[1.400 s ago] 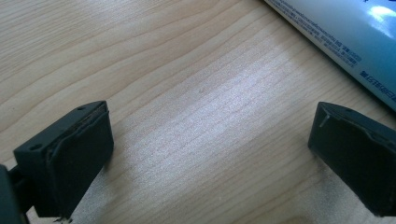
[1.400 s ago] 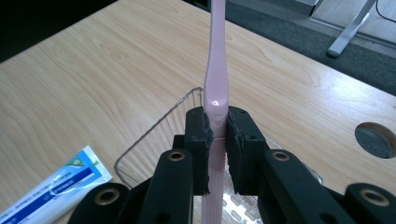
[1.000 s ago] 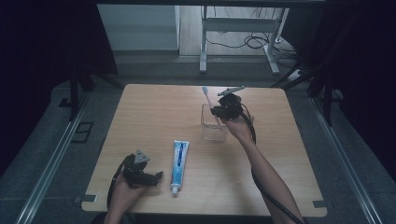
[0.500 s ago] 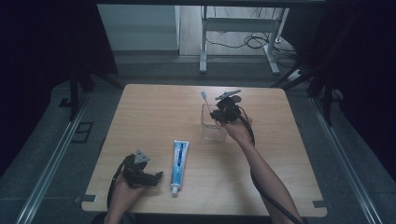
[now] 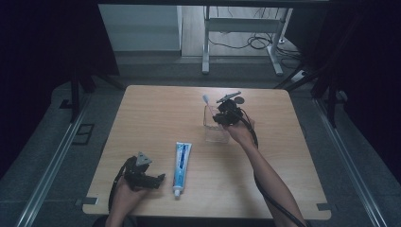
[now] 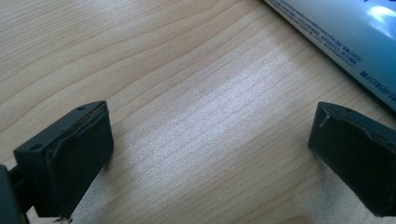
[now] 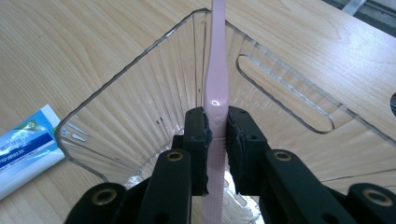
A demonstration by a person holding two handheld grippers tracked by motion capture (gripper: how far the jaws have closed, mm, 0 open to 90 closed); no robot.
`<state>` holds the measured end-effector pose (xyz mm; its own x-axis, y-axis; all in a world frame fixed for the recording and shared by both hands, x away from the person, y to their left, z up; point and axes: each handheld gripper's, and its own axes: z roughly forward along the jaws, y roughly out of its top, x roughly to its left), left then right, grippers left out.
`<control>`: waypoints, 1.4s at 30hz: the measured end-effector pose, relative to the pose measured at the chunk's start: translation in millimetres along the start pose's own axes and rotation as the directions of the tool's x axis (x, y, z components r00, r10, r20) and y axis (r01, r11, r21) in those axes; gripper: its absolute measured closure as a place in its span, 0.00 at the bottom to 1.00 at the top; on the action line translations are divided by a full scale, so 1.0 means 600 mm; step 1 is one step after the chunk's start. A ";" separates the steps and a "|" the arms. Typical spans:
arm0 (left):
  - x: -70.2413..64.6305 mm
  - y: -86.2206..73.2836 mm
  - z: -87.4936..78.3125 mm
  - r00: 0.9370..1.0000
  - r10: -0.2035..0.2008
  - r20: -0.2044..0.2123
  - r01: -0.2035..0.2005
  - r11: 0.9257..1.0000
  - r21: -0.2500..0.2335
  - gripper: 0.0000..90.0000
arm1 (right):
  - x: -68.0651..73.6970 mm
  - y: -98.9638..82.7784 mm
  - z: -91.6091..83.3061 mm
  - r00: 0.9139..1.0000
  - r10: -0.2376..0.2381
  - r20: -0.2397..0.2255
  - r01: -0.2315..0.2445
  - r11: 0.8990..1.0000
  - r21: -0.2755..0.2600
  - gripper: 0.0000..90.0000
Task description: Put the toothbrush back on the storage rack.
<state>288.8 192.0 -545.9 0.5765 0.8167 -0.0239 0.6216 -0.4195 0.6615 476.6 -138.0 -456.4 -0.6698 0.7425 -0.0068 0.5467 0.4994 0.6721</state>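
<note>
The right gripper pinches a pink toothbrush by its handle, held over the mouth of the clear holder, which stands toward the far right part of the desk. To do this well, keep the brush upright and centred between the ribbed walls, lower it until the end rests on the bottom, then let go. The left gripper rests with jaws spread and empty near the front left corner, just beside the toothpaste tube.
</note>
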 end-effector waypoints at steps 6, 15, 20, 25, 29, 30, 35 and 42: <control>0.000 0.000 0.000 1.000 -0.001 0.000 0.001 1.000 0.000 0.00 | -0.001 0.000 -0.001 1.000 0.014 -0.014 -0.014 1.000 -0.004 0.83; 0.000 0.000 0.000 1.000 -0.003 0.000 0.003 1.000 0.000 0.00 | -0.002 0.002 -0.010 1.000 0.018 -0.022 -0.019 1.000 -0.017 0.78; 0.000 0.000 0.000 1.000 -0.003 0.001 0.003 1.000 -0.002 0.00 | -0.002 0.004 -0.022 1.000 0.015 -0.027 -0.016 0.999 -0.029 0.70; 0.000 0.000 0.000 1.000 -0.003 0.000 0.003 1.000 -0.001 0.00 | 0.000 0.006 -0.040 0.999 0.007 -0.037 -0.009 0.998 -0.054 0.60; 0.000 0.000 0.000 1.000 -0.003 0.001 0.003 1.000 -0.002 0.00 | 0.003 0.006 -0.054 0.999 0.002 -0.054 -0.006 0.997 -0.072 0.52; 0.000 0.000 0.000 1.000 -0.004 0.001 0.004 1.000 -0.002 0.00 | 0.004 0.006 -0.059 0.998 0.000 -0.060 -0.005 0.997 -0.077 0.50; 0.000 0.000 0.000 1.000 -0.004 0.001 0.004 1.000 -0.002 0.00 | 0.008 0.002 -0.078 0.997 -0.021 -0.073 0.014 0.995 -0.095 0.41; -0.001 0.000 0.000 1.000 -0.004 0.000 0.004 1.000 -0.001 0.00 | 0.012 -0.013 -0.105 0.996 -0.035 -0.086 0.025 0.993 -0.119 0.30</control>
<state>288.5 191.8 -546.0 0.5742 0.8183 -0.0262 0.6234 -0.4163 0.6619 435.7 -164.6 -415.1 -0.7294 0.6833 0.0330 0.4663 0.4613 0.7549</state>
